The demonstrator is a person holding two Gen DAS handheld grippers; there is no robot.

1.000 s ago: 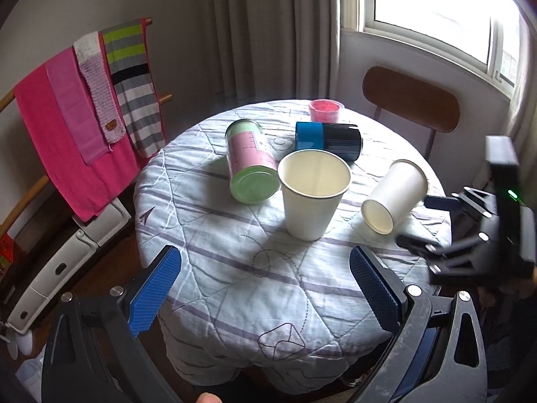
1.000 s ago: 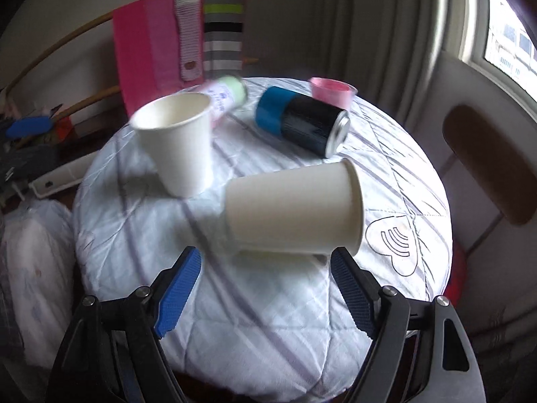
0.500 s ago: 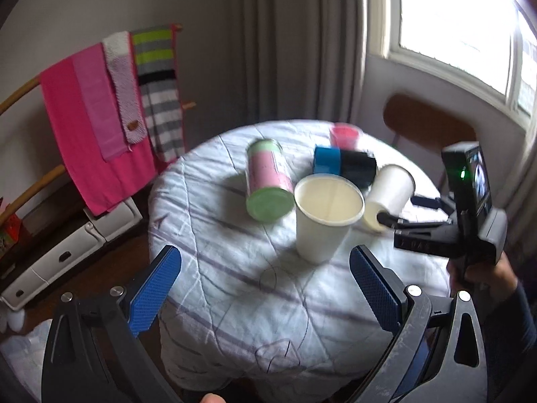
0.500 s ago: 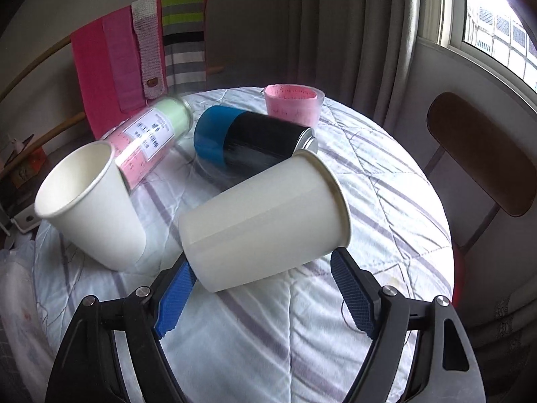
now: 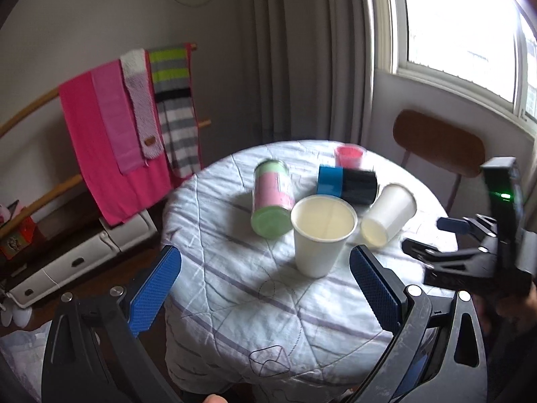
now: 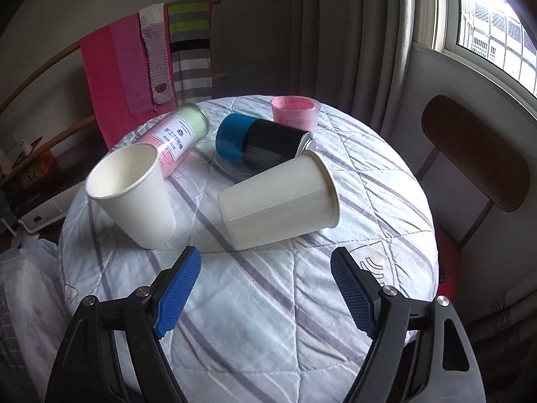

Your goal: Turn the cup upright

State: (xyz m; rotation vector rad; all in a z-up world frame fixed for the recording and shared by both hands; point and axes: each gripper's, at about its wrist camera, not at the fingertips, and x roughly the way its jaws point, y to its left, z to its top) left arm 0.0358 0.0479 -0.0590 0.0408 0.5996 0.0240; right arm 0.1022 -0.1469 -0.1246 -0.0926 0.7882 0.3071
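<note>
A white paper cup (image 6: 278, 198) lies on its side on the round table (image 6: 275, 302), its bottom toward me in the right wrist view; it also shows in the left wrist view (image 5: 389, 213). A second white paper cup (image 6: 134, 194) (image 5: 320, 235) stands upright to its left. My right gripper (image 6: 265, 288) is open and empty, just short of the lying cup; it also shows in the left wrist view (image 5: 433, 236). My left gripper (image 5: 265, 288) is open and empty, back from the table's near edge.
A pink and green canister (image 6: 178, 137) and a blue and black can (image 6: 265, 144) lie on their sides behind the cups. A small pink cup (image 6: 295, 112) stands at the back. A wooden chair (image 6: 476, 154) is at the right, a towel rack (image 5: 127, 127) at the left.
My right gripper has pulled back and up a little from the lying cup, which now sits beyond its fingertips. My left gripper has drawn back and up from the table.
</note>
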